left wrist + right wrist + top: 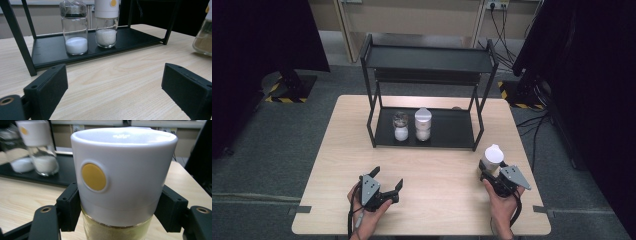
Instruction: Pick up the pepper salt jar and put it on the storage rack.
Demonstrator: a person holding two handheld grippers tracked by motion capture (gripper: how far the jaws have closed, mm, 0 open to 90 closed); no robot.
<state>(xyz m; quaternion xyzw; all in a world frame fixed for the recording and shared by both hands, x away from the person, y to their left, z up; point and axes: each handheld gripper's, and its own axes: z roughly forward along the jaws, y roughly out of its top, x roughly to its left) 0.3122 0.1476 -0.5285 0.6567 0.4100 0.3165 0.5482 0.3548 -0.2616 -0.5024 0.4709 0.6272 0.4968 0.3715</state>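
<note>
1. Right gripper (490,171): jaws closed against both sides of a white-capped jar (120,182); the black pads press at the cap's lower edge. Tan powder shows in the glass below the cap, and a yellow round button on the cap faces the gripper's camera.
2. Held jar (492,157) stands upright at the right part of the wooden table (432,200), ahead of the right hand (502,202).
3. Left gripper (388,180): jaws spread wide, nothing between them, bare tabletop under the gap. Left hand (364,212) grips it near the table's front edge.
4. Ahead of the left gripper, a black two-tier rack (427,60) stands on the table. On its lower shelf (50,53) are two jars, close together, upright.
5. Metal-lidded jar (75,30): fine white powder at the bottom; it is the left one seen from the left gripper.
6. Second white-capped jar (106,23): coarser white grains, just right of the first.
7. From the right gripper, both rack jars lie ahead and to the left, blurred.
</note>
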